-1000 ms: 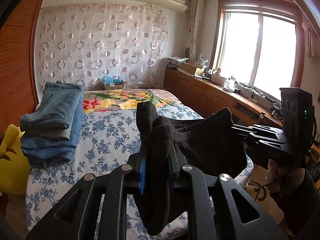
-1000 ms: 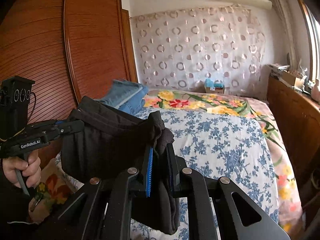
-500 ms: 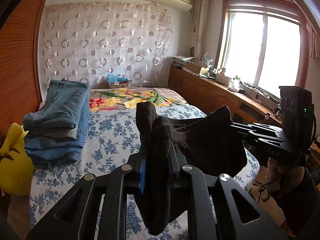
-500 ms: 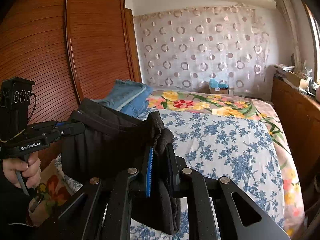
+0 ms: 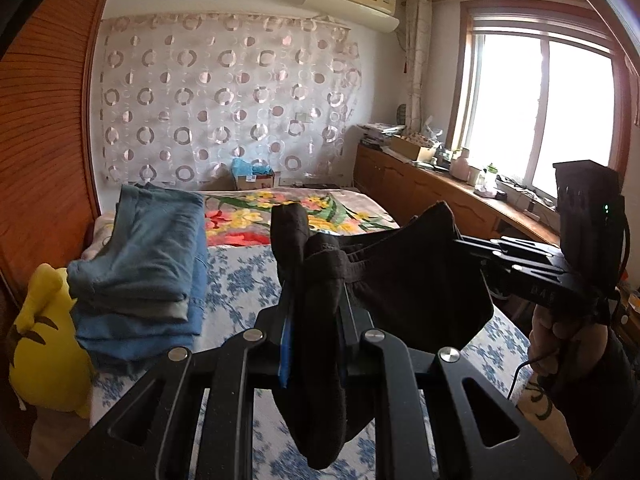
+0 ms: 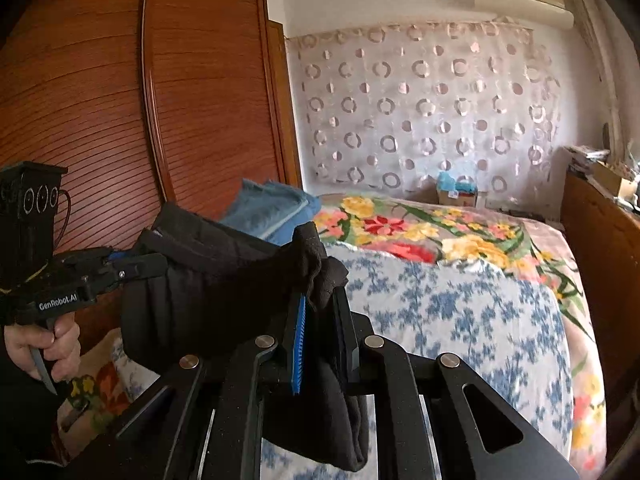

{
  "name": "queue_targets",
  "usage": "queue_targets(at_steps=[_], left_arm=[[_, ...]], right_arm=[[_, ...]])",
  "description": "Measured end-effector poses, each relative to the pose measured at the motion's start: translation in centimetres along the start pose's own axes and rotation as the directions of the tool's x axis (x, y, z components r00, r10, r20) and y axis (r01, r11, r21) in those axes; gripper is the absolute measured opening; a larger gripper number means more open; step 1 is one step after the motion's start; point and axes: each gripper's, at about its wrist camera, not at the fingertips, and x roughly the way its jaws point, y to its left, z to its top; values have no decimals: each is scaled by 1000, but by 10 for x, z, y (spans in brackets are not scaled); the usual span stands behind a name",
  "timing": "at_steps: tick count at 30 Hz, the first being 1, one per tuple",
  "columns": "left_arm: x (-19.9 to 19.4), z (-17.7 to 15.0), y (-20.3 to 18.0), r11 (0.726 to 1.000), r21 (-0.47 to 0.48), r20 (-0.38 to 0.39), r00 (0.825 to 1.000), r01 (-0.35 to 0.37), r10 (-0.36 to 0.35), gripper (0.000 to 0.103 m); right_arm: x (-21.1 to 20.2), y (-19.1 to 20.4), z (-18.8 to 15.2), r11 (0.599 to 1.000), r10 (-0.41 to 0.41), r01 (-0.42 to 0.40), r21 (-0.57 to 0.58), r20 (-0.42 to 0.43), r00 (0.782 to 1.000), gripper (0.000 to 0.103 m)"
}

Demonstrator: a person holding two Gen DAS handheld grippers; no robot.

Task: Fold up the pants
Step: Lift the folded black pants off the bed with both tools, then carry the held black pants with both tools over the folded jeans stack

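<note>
In the left wrist view, the left tool (image 5: 316, 320) sits at the bottom centre of the frame, its jaws pressed together on a bunched end of the black pants (image 5: 400, 280), whose waistband stretches rightward to the right tool (image 5: 472, 246) at the right edge, held by a hand (image 5: 556, 332). The cloth sags between the two tools and hangs clear above the bed (image 5: 248, 292), with a loose tail drooping below the left tool. Compared with a second ago, the stack of folded jeans (image 5: 140, 272) at the left and a yellow plush toy (image 5: 40, 352) at the lower left loom larger and sit lower in the frame, so both tools have carried the pants forward over the bed while the grip stayed unchanged. In the right wrist view, the right tool (image 6: 320, 320) at the bottom centre likewise pinches a wad of the pants (image 6: 208, 292), and the fabric runs to the left tool (image 6: 152, 264) at the left edge, gripped by the other hand (image 6: 48, 344). The floral bedspread (image 6: 460, 308) fills the right half of this frame, bare and a little blurred. To my judgement, the pants are still being carried to a laying spot; lowering them flat onto the open bedspread seems the next step, and no fold is made yet.
</note>
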Motion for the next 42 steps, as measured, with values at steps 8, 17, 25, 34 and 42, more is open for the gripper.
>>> queue_targets(at_steps=[8,17,25,34,42], left_arm=[[15,20,29,999,-18,9,999,-36,36,18],[32,41,68,994,-48,23,995,-93,95,18],[50,50,95,986,-76,26,988,-148,150,18],[67,50,117,972,-127,39,979,-196,202,18],[61,41,132,955,-183,64,967,-232,247,18]], right_arm=[[48,-9,30,999,26,-26,-42,-4,1000,13],[101,-20,63,995,66,-66,-69,1,998,13],[145,-31,75,989,101,-99,-114,11,995,13],[192,-43,90,979,129,-126,-158,12,992,13],[230,-35,110,960,158,-152,-236,6,987,12]])
